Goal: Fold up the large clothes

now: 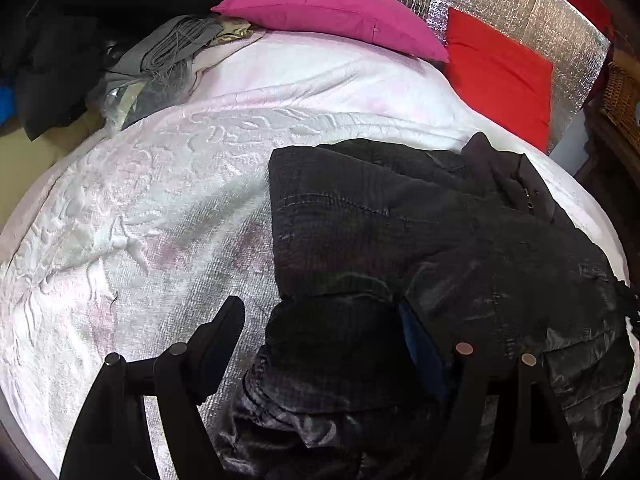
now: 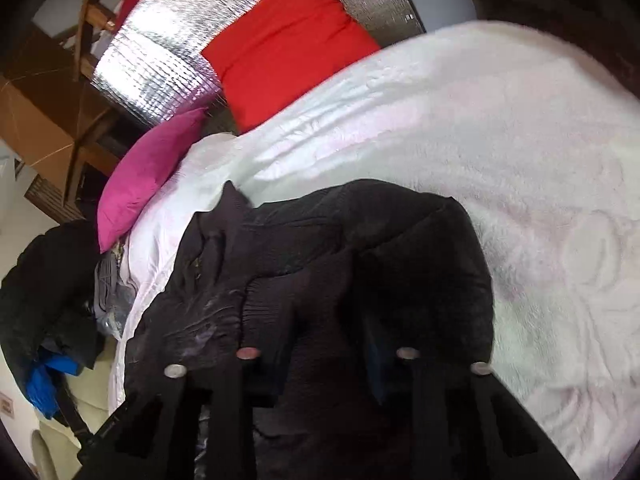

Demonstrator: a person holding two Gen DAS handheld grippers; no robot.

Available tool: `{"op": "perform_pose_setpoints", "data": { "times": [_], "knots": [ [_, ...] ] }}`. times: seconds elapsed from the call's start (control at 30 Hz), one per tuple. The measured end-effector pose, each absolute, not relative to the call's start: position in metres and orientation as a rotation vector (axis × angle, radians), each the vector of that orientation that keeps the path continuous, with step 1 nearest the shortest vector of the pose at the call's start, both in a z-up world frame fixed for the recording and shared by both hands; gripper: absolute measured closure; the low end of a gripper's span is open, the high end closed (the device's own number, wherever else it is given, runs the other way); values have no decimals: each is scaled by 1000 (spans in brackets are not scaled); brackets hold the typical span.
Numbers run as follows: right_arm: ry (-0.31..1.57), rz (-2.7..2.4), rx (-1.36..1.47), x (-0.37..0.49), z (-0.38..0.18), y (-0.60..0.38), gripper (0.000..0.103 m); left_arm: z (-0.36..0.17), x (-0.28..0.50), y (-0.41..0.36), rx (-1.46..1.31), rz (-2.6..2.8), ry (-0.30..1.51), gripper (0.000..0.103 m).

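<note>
A black padded jacket point(image 1: 400, 216) lies crumpled on the white bedspread point(image 1: 160, 208), right of centre in the left wrist view. My left gripper point(image 1: 320, 332) is open and straddles the jacket's near shiny edge. Its left finger point(image 1: 224, 332) rests over bare bedspread, clear of the cloth, and its right finger point(image 1: 424, 344) is over the jacket. In the right wrist view the same jacket point(image 2: 400, 240) fills the lower middle. My right gripper point(image 2: 332, 336) has its jaws close together, with dark fabric beside the ribbed knit cuff point(image 2: 264, 304) pinched between them.
A magenta pillow point(image 1: 332, 12) and a red pillow point(image 1: 500, 76) lean against a silver foil headboard point(image 1: 520, 4). Grey folded cloth point(image 1: 168, 52) and a dark heap of clothes point(image 1: 52, 40) sit at the bed's far left. A wicker basket point(image 1: 624, 96) stands on the right.
</note>
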State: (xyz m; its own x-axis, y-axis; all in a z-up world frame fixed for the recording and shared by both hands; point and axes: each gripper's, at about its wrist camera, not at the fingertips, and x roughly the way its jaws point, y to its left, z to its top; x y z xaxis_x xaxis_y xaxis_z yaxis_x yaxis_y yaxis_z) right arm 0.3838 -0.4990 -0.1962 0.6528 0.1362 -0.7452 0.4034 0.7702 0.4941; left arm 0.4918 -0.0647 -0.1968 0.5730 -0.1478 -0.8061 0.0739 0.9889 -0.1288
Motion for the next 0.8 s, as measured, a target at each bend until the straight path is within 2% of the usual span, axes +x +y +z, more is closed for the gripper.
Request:
{"op": "perform_pose_setpoints", "data": {
  "times": [0.17, 0.23, 0.37, 0.43, 0.5, 0.53, 0.57, 0.67, 0.8],
  "knots": [
    [790, -219, 645, 343, -156, -490, 91, -192, 482, -59, -85, -135, 943, 24],
    [751, -262, 614, 324, -142, -490, 91, -191, 480, -57, -70, -130, 936, 24],
    [780, -333, 637, 314, -162, -505, 90, -195, 482, -54, -76, -126, 952, 24],
    [778, -275, 734, 312, -174, -515, 89, -192, 482, -50, -98, -126, 952, 24],
    [767, -232, 812, 311, -174, -523, 69, -185, 480, -44, -116, -116, 925, 24],
    [758, -228, 820, 311, -173, -524, 28, -183, 480, -42, -122, -116, 913, 24],
    [742, -228, 819, 311, -171, -524, 5, -181, 481, -39, -134, -120, 902, 23],
    [697, -275, 791, 310, -172, -525, 5, -185, 487, -33, -177, -136, 925, 20],
    [813, -266, 784, 336, -198, -523, 5, -199, 500, -36, -198, -157, 982, 20]
  ]
}}
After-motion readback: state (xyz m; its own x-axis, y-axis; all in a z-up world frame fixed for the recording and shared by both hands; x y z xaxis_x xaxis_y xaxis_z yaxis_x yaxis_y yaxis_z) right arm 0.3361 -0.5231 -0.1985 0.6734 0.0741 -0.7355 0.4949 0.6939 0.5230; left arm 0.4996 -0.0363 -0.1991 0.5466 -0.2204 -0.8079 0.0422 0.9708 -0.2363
